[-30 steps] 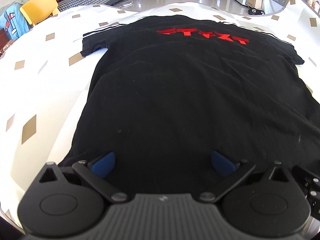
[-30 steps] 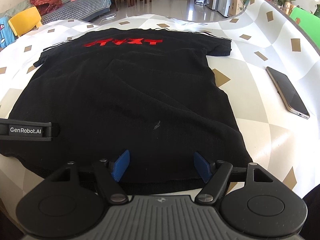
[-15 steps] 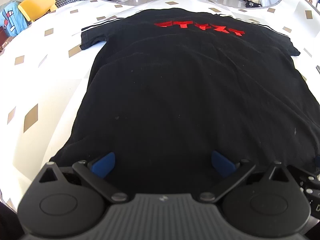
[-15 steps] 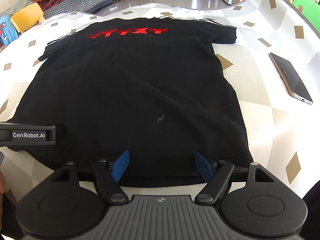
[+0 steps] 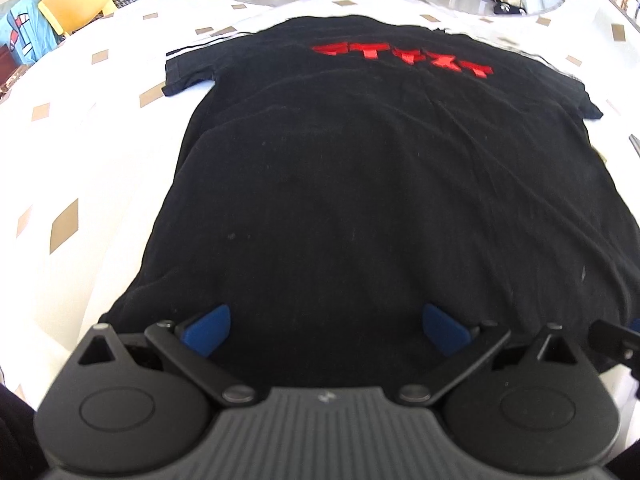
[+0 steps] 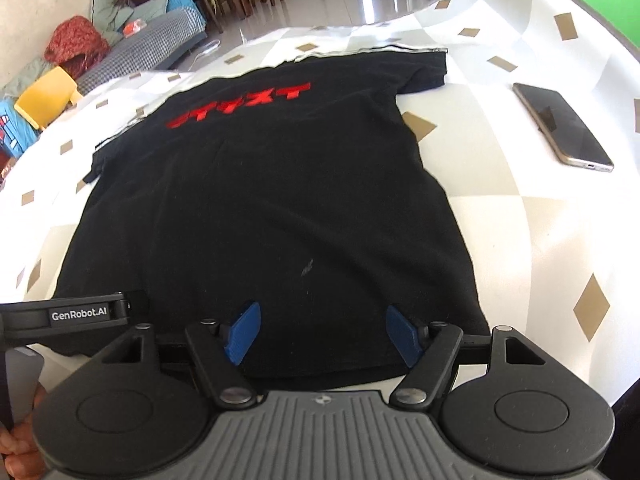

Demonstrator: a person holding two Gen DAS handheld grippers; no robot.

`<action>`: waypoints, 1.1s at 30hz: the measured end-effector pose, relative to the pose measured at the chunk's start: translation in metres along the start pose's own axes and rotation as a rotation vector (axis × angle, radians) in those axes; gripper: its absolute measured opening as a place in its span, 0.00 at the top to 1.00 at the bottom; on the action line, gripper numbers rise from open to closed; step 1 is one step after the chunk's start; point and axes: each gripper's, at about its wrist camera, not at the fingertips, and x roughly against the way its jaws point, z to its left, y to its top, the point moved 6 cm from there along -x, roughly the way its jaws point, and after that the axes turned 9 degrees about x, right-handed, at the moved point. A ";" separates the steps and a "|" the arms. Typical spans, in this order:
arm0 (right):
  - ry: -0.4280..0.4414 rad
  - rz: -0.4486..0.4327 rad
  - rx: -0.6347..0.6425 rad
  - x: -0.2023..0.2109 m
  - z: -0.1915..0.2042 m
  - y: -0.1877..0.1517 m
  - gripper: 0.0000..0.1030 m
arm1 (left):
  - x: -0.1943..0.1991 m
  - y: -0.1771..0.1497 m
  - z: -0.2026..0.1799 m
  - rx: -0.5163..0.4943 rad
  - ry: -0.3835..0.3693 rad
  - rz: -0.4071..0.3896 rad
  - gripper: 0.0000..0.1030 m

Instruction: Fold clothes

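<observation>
Both views have tilted since a second ago, the right one swinging so the shirt (image 6: pixel 264 200) sits skewed, while both grippers stay at its near hem. It lies flat on the tablecloth (image 5: pixel 80 184), black, red lettering (image 5: pixel 404 58) at the far end, sleeves spread. Left gripper (image 5: pixel 326 328) and right gripper (image 6: pixel 322 334) hold their jaws wide apart, gripping nothing; a phone (image 6: pixel 562 126) lies right of the shirt, well clear.

Black T-shirt (image 5: pixel 380 200) flat beyond gaping left hand-held gripper (image 5: pixel 326 326)
</observation>
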 end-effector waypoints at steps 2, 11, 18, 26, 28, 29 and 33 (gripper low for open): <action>0.003 -0.037 0.000 0.003 -0.001 0.006 0.33 | 0.002 0.005 -0.004 0.004 -0.001 -0.024 0.00; 0.028 -0.108 0.065 -0.011 -0.004 0.038 0.33 | 0.000 0.015 -0.018 0.014 -0.015 -0.057 0.00; 0.065 -0.111 0.054 -0.029 -0.014 0.056 0.33 | -0.006 0.015 -0.012 0.048 -0.004 -0.058 0.00; 0.099 -0.122 0.143 -0.052 -0.019 0.082 0.33 | -0.014 0.017 -0.009 0.057 0.009 -0.063 0.00; 0.109 -0.114 0.147 -0.060 -0.019 0.086 0.33 | -0.015 0.018 -0.010 0.054 0.006 -0.067 0.00; 0.114 -0.112 0.151 -0.064 -0.018 0.088 0.33 | -0.016 0.019 -0.010 0.055 0.006 -0.067 0.00; 0.110 -0.132 0.175 -0.077 -0.015 0.095 0.33 | -0.019 0.020 -0.012 0.047 0.007 -0.069 0.00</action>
